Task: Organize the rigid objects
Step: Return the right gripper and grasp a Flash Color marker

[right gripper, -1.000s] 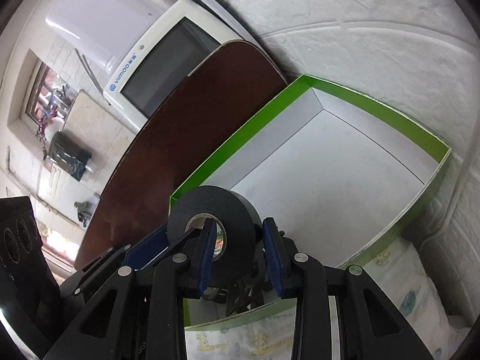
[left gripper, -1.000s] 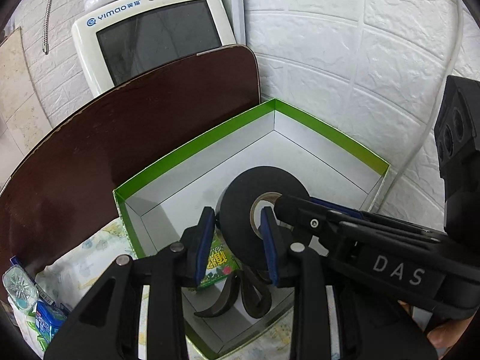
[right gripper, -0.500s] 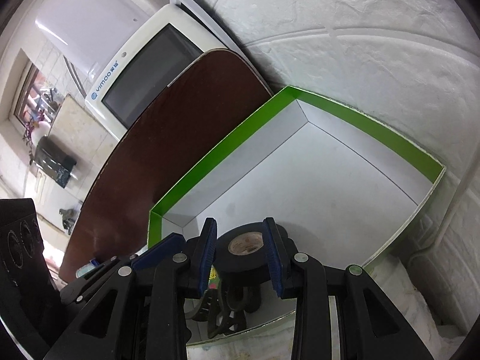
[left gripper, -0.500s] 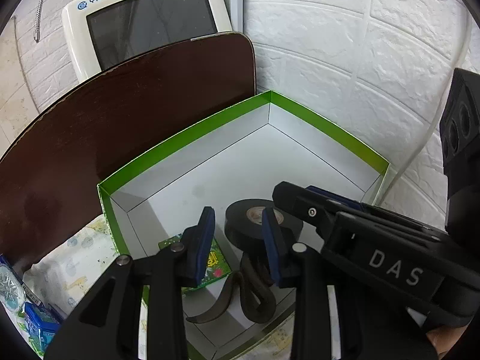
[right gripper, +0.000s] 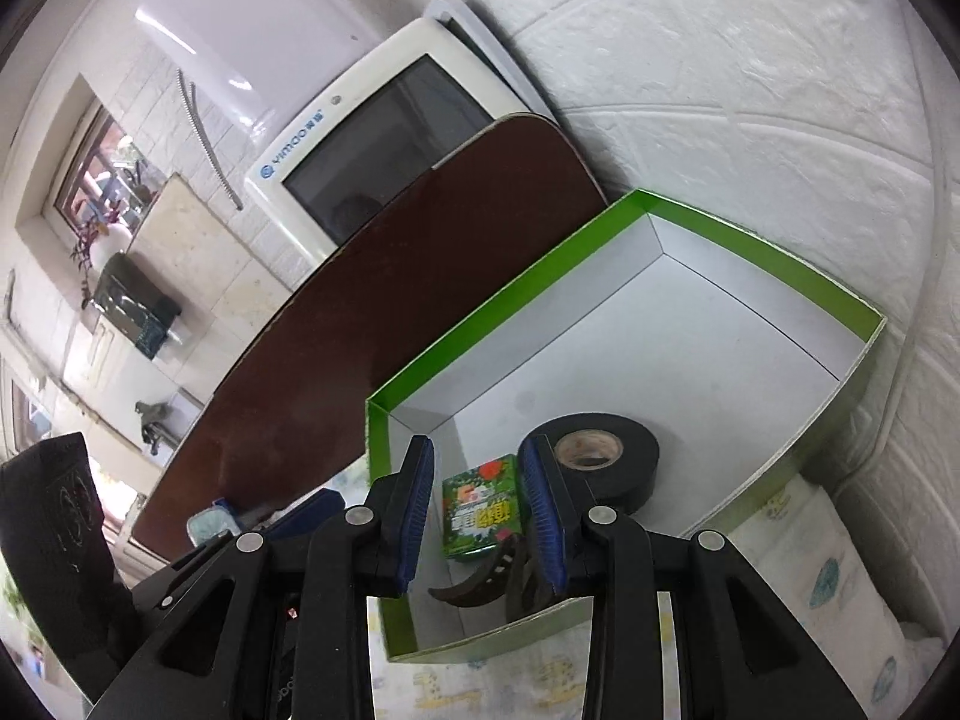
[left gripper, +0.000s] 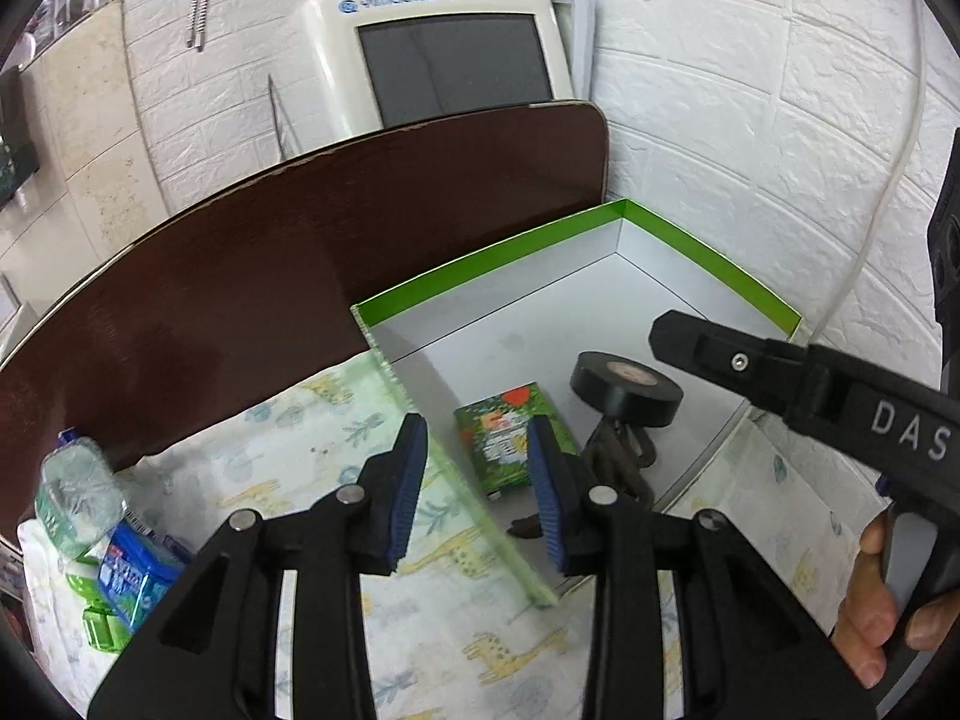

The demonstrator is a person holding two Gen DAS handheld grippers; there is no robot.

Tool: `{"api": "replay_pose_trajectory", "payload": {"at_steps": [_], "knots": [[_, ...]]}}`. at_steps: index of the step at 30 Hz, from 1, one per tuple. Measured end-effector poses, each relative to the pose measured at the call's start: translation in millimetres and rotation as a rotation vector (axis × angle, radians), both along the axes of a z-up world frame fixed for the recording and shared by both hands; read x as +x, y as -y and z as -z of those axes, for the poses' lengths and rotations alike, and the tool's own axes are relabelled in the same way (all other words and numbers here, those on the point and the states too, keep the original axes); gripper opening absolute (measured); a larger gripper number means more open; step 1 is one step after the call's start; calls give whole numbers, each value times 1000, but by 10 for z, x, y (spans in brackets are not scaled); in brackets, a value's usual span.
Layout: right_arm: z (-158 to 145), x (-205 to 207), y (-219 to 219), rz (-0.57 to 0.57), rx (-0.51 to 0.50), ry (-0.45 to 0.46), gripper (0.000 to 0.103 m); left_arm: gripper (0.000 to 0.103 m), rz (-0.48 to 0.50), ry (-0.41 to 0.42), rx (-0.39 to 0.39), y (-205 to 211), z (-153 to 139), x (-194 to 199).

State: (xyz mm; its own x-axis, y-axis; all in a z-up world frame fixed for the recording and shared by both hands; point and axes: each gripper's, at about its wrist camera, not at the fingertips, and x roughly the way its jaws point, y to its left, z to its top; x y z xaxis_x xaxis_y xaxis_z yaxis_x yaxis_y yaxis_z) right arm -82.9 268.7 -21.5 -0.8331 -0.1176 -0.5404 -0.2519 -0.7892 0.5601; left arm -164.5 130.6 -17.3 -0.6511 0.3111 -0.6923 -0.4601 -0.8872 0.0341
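The black tape roll [right gripper: 606,461] lies flat inside the green box [right gripper: 762,252] — at 3 o'clock from the little green packet [right gripper: 480,510] — and the right gripper [right gripper: 483,516] and left gripper [left gripper: 477,489] both have jaws apart, holding nothing.

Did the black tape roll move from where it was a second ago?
Yes. The black tape roll went down from the right gripper and now lies flat on the green box floor, beside the small green packet.
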Motion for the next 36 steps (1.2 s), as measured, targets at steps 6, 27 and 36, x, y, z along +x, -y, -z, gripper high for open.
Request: {"api": "replay_pose_trajectory", "payload": {"at_steps": [6,27,36], "knots": [[-149,-9,507,-100,58,-18,35,41,-131,-9,5,631,11,152],[509,-326,2667,-636,319,187,35,39,-392,201,81,2270,814,495],[641,-410,2768,-653,323,237,35,34,-357,252,115,2343,981,426]]}}
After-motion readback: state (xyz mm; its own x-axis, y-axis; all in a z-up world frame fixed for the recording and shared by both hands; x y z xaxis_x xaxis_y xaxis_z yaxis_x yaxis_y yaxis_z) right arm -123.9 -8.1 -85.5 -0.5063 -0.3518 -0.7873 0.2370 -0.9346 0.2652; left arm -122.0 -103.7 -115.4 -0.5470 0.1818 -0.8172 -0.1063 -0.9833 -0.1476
